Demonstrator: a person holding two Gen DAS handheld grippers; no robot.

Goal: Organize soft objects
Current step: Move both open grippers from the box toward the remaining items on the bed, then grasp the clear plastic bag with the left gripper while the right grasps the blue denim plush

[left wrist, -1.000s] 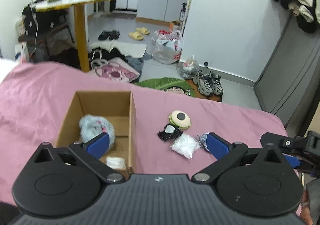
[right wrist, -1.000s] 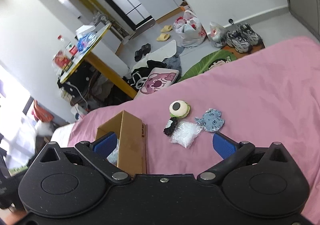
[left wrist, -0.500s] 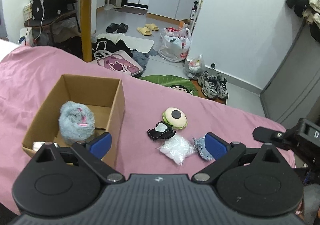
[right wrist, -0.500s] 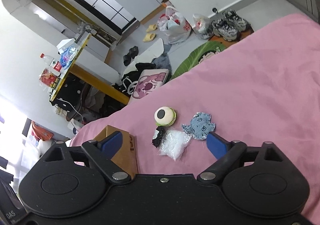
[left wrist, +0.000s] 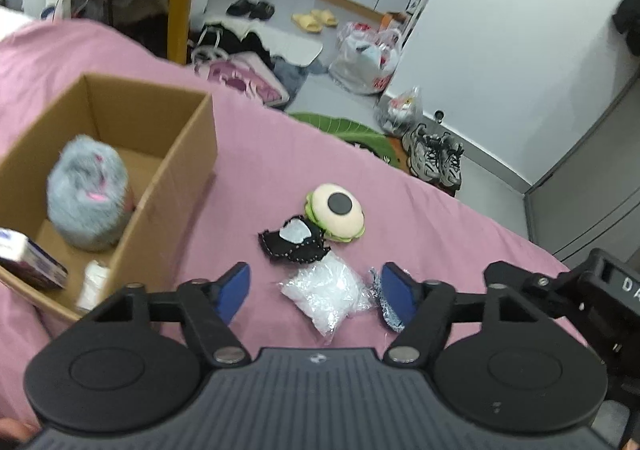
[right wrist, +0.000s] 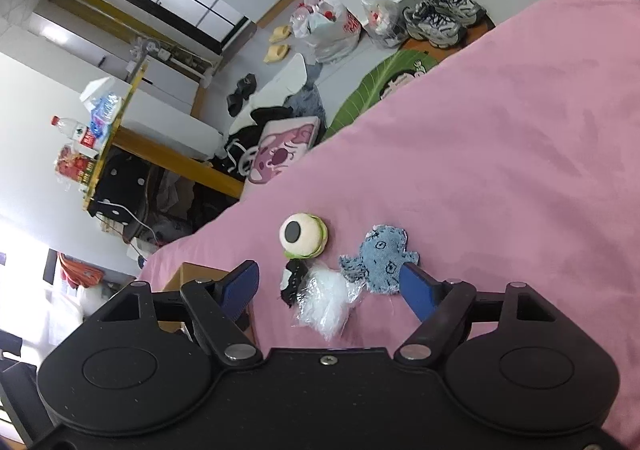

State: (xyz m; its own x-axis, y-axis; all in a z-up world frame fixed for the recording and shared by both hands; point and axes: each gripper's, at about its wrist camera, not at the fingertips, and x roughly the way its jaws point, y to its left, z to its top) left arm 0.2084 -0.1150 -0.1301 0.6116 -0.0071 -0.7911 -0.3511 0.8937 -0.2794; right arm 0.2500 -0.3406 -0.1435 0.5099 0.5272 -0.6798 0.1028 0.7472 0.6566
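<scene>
So the pink bedsheet (right wrist: 500,153) has loads of bare room off to the right, while the bed's far edge drops to the floor not far behind the toys. The cardboard box (left wrist: 176,165) sits left of the pile with a strip of open sheet between them; inside it are a grey fluffy plush (left wrist: 86,197) and a small carton (left wrist: 28,260).

The loose stuff is bunched tight: eyeball plush (left wrist: 336,211), black felt piece (left wrist: 292,242) touching it, clear plastic bag (left wrist: 328,290) just in front, denim fish patch (right wrist: 378,258) beside that.

Left gripper (left wrist: 316,288) hangs low over the bag, fingers spread wide, holding nothing. Right gripper (right wrist: 332,286) is tilted, also spread and empty, with the bag between its fingers.
</scene>
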